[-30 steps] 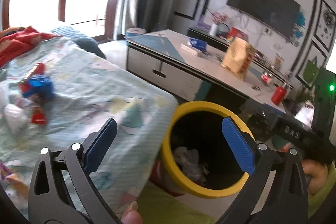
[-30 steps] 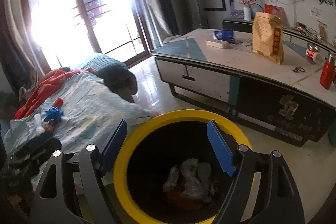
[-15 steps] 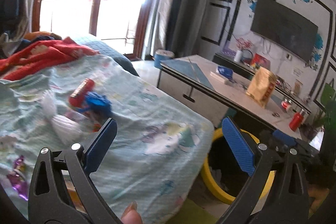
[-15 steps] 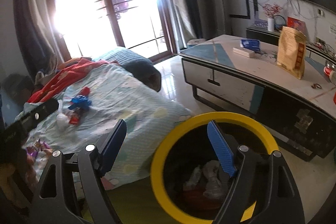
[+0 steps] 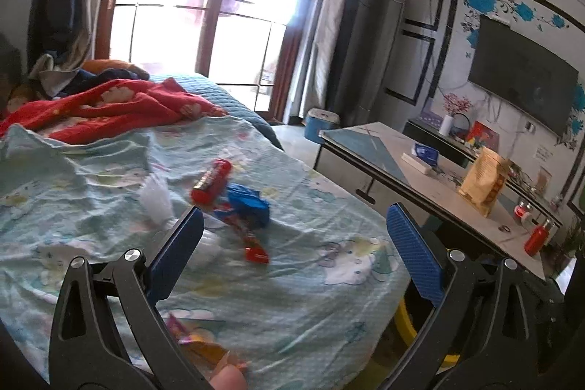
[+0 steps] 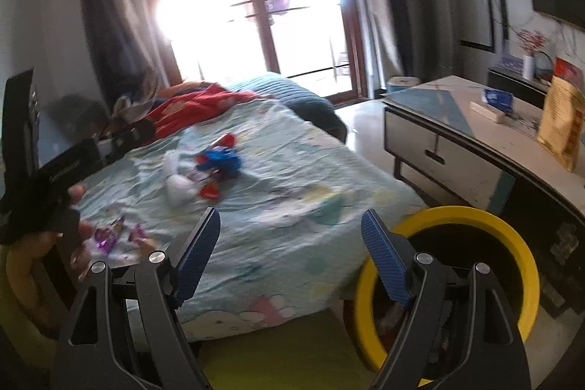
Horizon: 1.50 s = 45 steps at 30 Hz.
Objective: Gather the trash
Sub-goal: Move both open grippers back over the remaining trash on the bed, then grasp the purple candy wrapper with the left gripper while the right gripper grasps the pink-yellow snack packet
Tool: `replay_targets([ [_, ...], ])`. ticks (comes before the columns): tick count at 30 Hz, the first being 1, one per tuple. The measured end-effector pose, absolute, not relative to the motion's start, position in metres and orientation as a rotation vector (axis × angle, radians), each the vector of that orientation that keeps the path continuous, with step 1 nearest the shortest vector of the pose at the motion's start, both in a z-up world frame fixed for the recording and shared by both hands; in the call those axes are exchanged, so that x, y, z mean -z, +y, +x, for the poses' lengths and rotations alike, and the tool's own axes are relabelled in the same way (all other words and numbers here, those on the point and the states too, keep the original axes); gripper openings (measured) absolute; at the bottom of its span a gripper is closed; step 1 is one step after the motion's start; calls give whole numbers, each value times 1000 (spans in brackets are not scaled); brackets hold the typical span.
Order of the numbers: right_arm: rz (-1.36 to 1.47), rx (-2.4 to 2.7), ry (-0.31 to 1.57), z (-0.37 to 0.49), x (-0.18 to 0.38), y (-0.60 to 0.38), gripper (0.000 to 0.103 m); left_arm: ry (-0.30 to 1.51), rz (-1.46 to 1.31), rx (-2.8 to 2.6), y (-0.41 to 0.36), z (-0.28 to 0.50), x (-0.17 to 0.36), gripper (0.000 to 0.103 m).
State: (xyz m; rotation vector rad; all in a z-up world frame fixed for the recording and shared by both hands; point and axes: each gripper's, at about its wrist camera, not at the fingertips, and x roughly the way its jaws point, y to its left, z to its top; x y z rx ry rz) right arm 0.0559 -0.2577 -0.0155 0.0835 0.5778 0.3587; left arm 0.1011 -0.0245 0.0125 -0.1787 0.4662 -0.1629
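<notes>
You have a bed (image 5: 310, 280) covered in a pale green cartoon-print sheet (image 6: 292, 192). On it, near the middle, lie a red tube wrapper (image 5: 212, 184), a crumpled blue wrapper (image 5: 248, 203) touching it, a red sachet (image 5: 256, 249) and white crumpled plastic (image 5: 157, 201). Purple foil wrappers (image 6: 108, 238) sit near your edge. A red blanket (image 5: 109, 108) is bunched at the far end

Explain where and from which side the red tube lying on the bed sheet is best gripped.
Grip the red tube across its middle, coming down from above, probably with pads on its two long sides. It lies flat on the sheet, and blue wrapping crowds its lower end.
</notes>
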Motion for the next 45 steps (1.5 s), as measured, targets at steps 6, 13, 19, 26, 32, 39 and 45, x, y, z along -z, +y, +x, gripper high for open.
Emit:
replay_targets([
  [6, 47, -438, 606, 58, 15, -227, 77, 468, -207, 108, 2, 103, -15, 92],
  [13, -11, -539, 648, 63, 22, -187, 77, 479, -185, 58, 28, 102, -17, 92],
  [19, -58, -619, 684, 68, 28, -154, 77, 498, -178, 15, 52, 95, -11, 92],
  [26, -108, -691, 720, 76, 33, -121, 77, 540, -191, -59, 90, 88, 2, 92],
  [32, -163, -737, 754, 83, 41, -94, 77, 596, -200, -108, 115, 84, 14, 92],
  [39, -212, -764, 829, 91, 67, -67, 68, 716, -292, -80, 140, 80, 45, 92],
  [45, -232, -741, 875, 97, 86, -60, 55, 790, -356, -13, 140, 82, 64, 76],
])
